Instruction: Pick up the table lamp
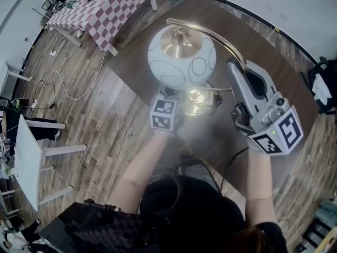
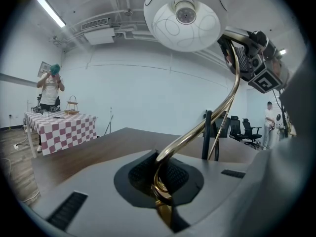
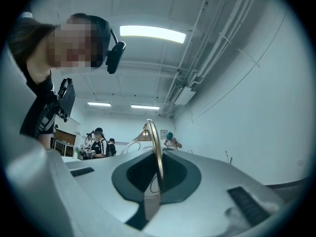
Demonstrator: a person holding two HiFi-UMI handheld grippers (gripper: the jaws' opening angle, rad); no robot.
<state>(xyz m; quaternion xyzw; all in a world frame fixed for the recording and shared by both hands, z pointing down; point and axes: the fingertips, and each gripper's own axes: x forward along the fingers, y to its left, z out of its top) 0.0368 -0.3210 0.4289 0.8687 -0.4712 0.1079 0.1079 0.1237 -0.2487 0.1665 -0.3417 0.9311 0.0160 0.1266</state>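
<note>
Under the globe [image 2: 185, 19], left gripper [image 2: 160, 184] fingers clamp the stem [image 2: 219, 115] of the table lamp [image 1: 189, 73]; beside the globe, right gripper [image 3: 157, 174] fingers pinch the stem higher up. Slick brass could twist, swinging the globe.

The left forearm [image 1: 138, 170] and right forearm [image 1: 259, 181] are reaching up from 6 o'clock in the head view. The left gripper [image 1: 169, 103] is pointing toward 12 o'clock, its jaws clamping the lamp stem [image 1: 224, 40]. The right gripper [image 1: 235, 67], at its 3 o'clock, is pointing toward 11 o'clock and pinching the same stem.
</note>
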